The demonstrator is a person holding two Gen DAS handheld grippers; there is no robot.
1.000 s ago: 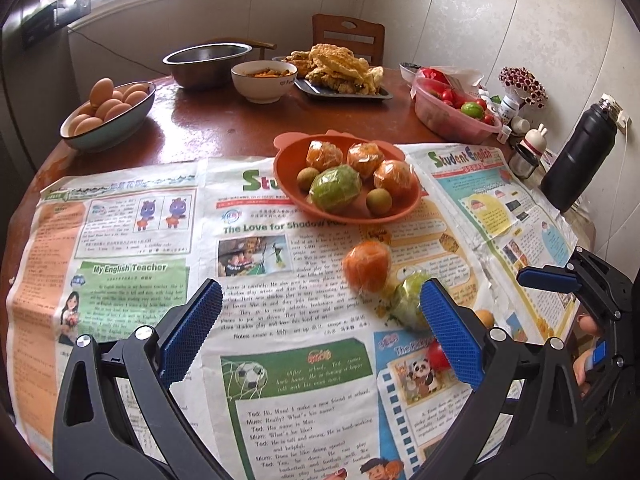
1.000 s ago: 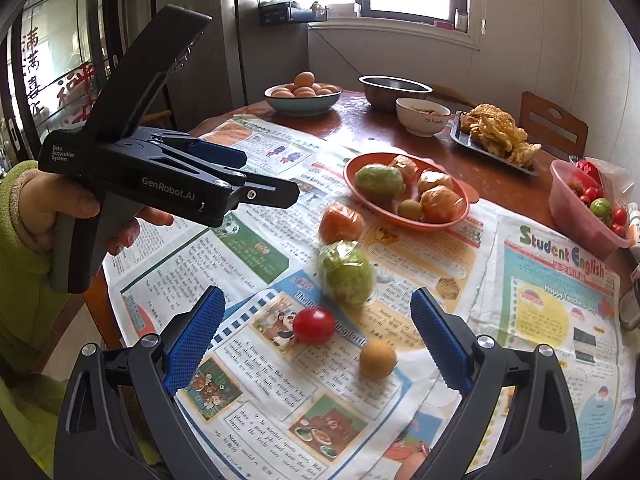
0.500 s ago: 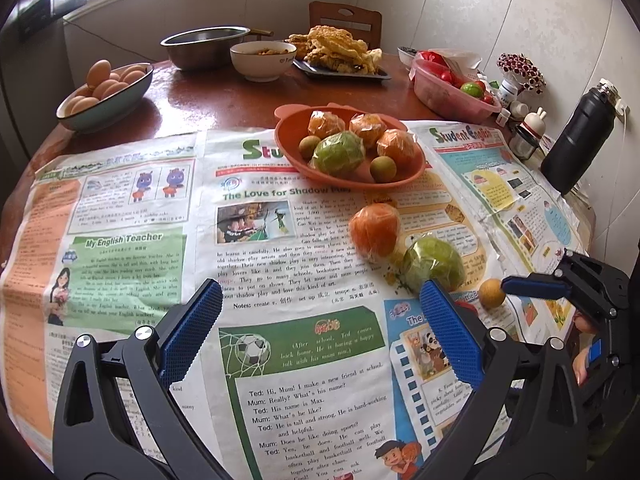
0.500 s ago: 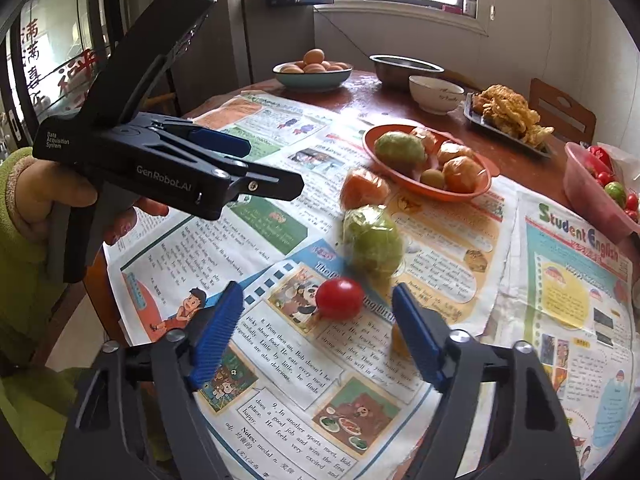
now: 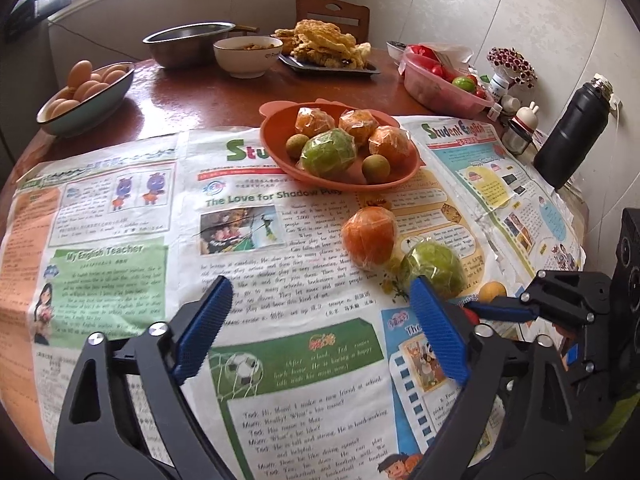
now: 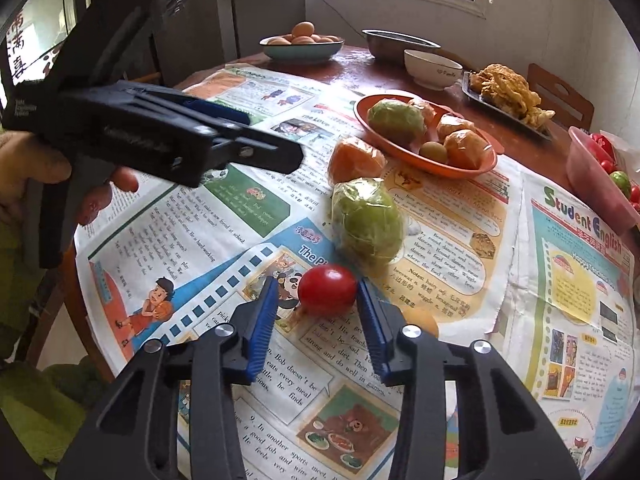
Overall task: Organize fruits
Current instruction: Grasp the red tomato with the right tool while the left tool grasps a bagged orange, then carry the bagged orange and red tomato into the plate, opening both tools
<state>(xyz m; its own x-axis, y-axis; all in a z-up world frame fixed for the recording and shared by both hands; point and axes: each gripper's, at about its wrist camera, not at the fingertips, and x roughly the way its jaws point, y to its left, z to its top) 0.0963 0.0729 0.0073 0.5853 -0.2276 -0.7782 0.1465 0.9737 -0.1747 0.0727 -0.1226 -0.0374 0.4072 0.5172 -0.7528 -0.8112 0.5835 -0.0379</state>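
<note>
A red cherry tomato (image 6: 327, 290) lies on the newspaper between the tips of my right gripper (image 6: 317, 284), whose jaws are closing. The right pad touches the tomato and a gap remains at the left pad. Just beyond it lie a wrapped green fruit (image 6: 366, 224), a wrapped orange (image 6: 354, 160) and a small yellow fruit (image 6: 422, 320). The orange plate (image 6: 486, 164) behind them holds several wrapped fruits. My left gripper (image 5: 320, 286) hovers over the newspaper with its jaws closing a little and nothing between them. The green fruit (image 5: 434, 266) sits just past its right finger.
On the far side of the round table stand a bowl of eggs (image 5: 86, 92), a metal bowl (image 5: 188, 42), a white bowl (image 5: 248, 54), a tray of fried food (image 5: 332, 62) and a pink tub of tomatoes (image 5: 440, 88). A black flask (image 5: 572, 136) stands at the right edge.
My right gripper has come down and forward onto the tomato, and its jaws have narrowed around it. The left gripper's jaws have narrowed slightly.
</note>
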